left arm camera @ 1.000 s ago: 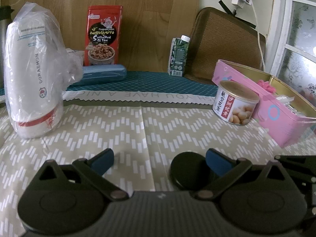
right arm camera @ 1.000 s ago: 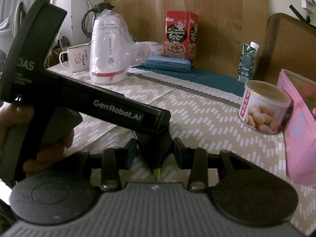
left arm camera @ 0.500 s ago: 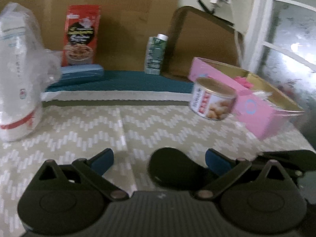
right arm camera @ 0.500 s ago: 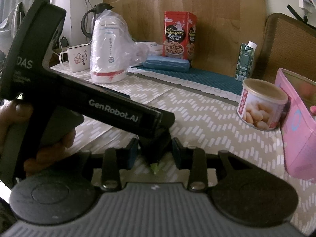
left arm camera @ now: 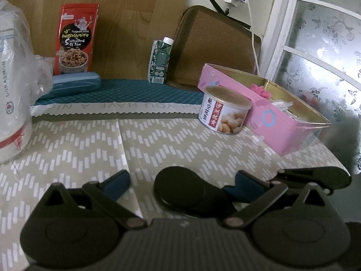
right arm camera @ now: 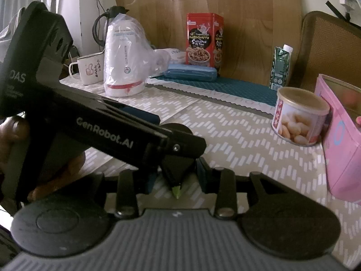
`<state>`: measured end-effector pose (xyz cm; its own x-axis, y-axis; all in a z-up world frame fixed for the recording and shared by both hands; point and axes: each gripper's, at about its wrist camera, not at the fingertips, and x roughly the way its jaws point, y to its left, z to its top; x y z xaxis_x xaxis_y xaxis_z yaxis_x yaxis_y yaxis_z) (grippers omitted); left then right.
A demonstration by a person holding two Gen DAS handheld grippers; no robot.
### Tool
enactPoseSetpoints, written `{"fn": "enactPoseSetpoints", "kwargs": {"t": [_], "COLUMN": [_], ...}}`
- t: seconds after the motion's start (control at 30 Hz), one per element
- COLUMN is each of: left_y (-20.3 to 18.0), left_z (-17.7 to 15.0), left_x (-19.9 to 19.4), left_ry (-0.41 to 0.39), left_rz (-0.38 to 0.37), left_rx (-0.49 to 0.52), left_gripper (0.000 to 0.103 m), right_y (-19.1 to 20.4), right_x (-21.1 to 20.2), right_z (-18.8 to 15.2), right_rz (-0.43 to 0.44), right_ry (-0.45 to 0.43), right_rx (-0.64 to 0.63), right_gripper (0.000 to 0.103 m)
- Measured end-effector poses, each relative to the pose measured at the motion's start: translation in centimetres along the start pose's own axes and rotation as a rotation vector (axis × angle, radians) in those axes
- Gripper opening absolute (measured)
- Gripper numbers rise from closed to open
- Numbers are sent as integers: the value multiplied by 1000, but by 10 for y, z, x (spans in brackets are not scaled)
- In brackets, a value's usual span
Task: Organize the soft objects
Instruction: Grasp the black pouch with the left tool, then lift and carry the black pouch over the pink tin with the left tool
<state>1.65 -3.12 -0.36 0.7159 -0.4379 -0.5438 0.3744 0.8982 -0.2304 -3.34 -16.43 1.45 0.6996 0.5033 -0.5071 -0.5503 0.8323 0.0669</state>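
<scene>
Left gripper point(left arm camera: 180, 184): jaws spread wide, low over the tablecloth point(left arm camera: 90, 149), gripping nothing. Right gripper point(right arm camera: 177, 178): fingers set narrow, and your left gripper's black body crosses in front at 10 o'clock with its nose between them. Can't tell if they clamp it. The pink puff point(left arm camera: 259, 89) lies inside the pink box point(left arm camera: 266, 122), at 2 o'clock from the left gripper. The can point(left arm camera: 223, 110) stands just beside the box's near wall, at 1 o'clock.

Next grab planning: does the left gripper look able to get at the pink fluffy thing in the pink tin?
Probably yes, from above: the pink tin is lidless and the fluffy thing shows over its wall, though the can stands before it.
</scene>
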Motion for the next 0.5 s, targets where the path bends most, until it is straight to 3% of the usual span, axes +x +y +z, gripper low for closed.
{"fn": "enactPoseSetpoints", "kwargs": {"t": [0.07, 0.13, 0.17, 0.2, 0.33, 0.5], "left_y": [0, 0, 0, 1, 10, 28], "left_z": [0, 0, 0, 0, 0, 0], "left_x": [0, 0, 0, 0, -4, -12], "left_ry": [-3, -5, -6, -7, -28, -77], "left_rz": [2, 3, 2, -1, -36, -72], "left_rx": [-1, -7, -9, -12, -75, -216], "left_gripper": [103, 103, 103, 103, 103, 103], "right_y": [1, 3, 3, 1, -5, 6], "right_x": [0, 0, 3, 5, 4, 5], "right_z": [0, 0, 1, 2, 1, 1], "right_rz": [-3, -41, -92, -121, -126, -141], "right_ry": [1, 11, 24, 34, 25, 26], "right_rx": [-4, -6, 8, 28, 68, -2], "right_gripper": [47, 66, 85, 91, 91, 94]}}
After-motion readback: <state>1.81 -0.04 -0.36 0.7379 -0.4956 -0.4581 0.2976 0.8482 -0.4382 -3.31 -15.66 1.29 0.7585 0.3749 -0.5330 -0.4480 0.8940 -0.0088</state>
